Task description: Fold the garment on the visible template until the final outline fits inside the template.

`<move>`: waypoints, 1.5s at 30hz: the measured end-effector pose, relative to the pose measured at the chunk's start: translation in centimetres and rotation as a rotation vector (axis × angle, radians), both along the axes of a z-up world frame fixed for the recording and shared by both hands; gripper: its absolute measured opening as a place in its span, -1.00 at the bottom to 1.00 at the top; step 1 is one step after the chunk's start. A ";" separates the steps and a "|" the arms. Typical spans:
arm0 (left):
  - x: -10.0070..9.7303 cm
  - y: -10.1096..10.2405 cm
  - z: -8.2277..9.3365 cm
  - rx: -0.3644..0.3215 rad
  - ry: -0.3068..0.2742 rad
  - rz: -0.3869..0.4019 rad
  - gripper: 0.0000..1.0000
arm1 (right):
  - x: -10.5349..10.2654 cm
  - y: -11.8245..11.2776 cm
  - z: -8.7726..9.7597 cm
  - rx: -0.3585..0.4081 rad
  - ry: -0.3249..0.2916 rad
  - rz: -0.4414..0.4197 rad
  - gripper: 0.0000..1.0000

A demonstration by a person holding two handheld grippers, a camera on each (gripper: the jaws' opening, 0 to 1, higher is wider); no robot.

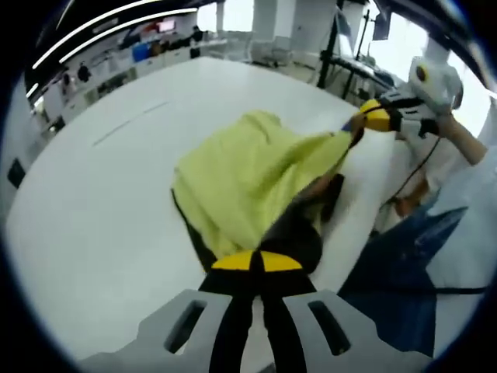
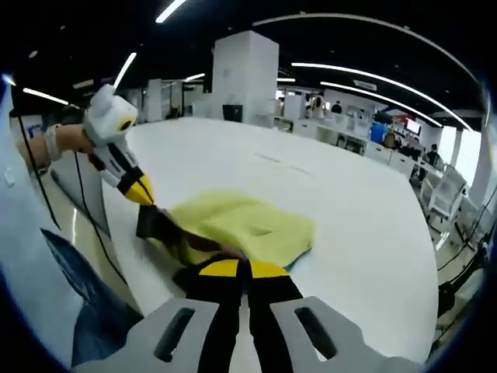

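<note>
A yellow-green garment (image 1: 241,179) lies bunched on the white table (image 1: 93,202), with dark fabric (image 1: 299,233) showing at its near end. My left gripper (image 1: 256,261) has its yellow-tipped jaws together, shut on that near end. At the upper right, my right gripper (image 1: 371,118) pinches a stretched corner of the garment and holds it up. In the right gripper view the garment (image 2: 248,221) spreads ahead of my right gripper (image 2: 243,269), shut on its edge. There my left gripper (image 2: 144,193) comes in from the left, gripping a dark flap (image 2: 155,224). A blue sliver (image 2: 301,259) peeks out under the cloth.
The person's jeans (image 1: 404,264) and white sleeve (image 1: 474,155) stand at the table's near edge. A thin line (image 1: 128,124) is marked on the tabletop. Desks, chairs (image 2: 435,194) and a white pillar (image 2: 245,74) sit beyond the table.
</note>
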State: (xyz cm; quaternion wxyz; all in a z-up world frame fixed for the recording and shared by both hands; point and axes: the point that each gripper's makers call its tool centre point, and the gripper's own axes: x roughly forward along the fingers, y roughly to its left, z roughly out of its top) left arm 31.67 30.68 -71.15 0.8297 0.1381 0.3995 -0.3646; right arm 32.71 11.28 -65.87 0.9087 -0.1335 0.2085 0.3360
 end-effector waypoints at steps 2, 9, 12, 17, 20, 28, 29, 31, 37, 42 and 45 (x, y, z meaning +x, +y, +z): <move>0.0 -0.3 -0.1 -0.006 0.005 -0.011 -1.00 | 0.0 0.0 0.5 -0.006 -0.011 0.009 -0.95; -0.4 -0.8 -0.6 0.003 0.026 -0.055 -0.94 | 0.3 -0.7 2.3 0.000 -0.047 0.001 -0.95; -0.4 -0.8 -0.7 0.015 0.023 -0.065 -0.82 | 0.4 -0.8 2.9 -0.004 -0.066 0.001 -0.95; -0.3 -1.1 -0.8 0.018 0.024 -0.089 -0.72 | 0.2 -0.9 3.7 0.000 -0.082 0.004 -0.95; -0.3 -1.6 -1.0 0.013 0.033 -0.107 -0.75 | 0.3 -1.1 4.5 0.017 -0.097 -0.003 -0.95; -0.4 -2.9 -1.2 -0.008 0.045 -0.141 -0.76 | 0.6 -1.3 7.6 0.052 -0.152 -0.003 -0.95; -0.3 -3.0 -1.2 -0.007 0.044 -0.142 -0.74 | 0.6 -1.1 8.1 0.054 -0.160 0.002 -0.95; 0.0 -3.1 -1.4 -0.003 0.041 -0.144 -0.69 | 0.4 -0.8 8.7 0.064 -0.171 0.013 -0.95; -0.1 -3.5 -2.3 0.000 0.085 -0.183 -0.66 | -0.2 -0.5 9.4 0.061 -0.186 0.028 -0.95; 0.2 -3.0 -3.1 0.032 0.100 -0.184 -0.49 | -0.9 -0.8 9.3 0.060 -0.183 0.025 -0.95; -0.2 -3.0 -3.3 0.029 0.124 -0.188 -0.65 | -1.0 -1.1 9.2 0.064 -0.180 0.015 -0.95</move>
